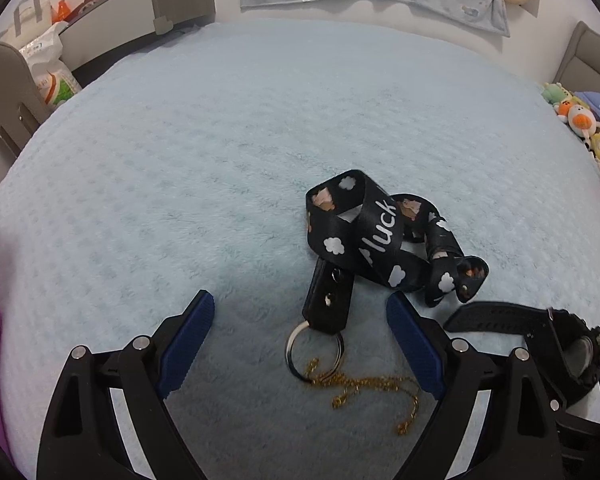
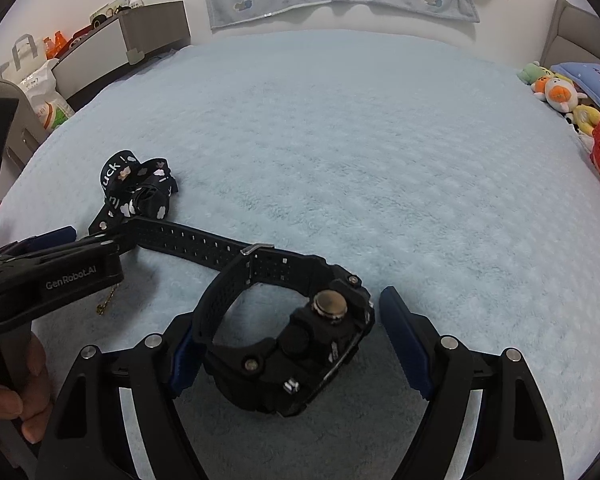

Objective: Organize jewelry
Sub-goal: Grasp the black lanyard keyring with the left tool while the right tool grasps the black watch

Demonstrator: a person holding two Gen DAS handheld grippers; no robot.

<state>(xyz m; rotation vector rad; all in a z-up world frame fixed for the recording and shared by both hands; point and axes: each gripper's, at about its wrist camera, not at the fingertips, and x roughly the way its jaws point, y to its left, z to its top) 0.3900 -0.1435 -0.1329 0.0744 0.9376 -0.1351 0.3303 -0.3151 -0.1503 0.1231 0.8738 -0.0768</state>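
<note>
Two views: differing content
left gripper (image 1: 300, 340): jaws apart, straddling key ring (image 1: 314, 354) and gold chain (image 1: 364, 390)
right gripper (image 2: 284, 340): jaws apart around watch (image 2: 300, 352), chain mostly hidden
lanyard (image 1: 380, 232): ahead of left gripper

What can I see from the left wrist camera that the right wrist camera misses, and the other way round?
Left wrist only: the key ring on the lanyard's end, and the whole gold chain between the open left gripper.
Right wrist only: the watch's case and buckle, between the open right gripper; a hand.
Both: the lanyard, the watch strap, the blue blanket.
</note>
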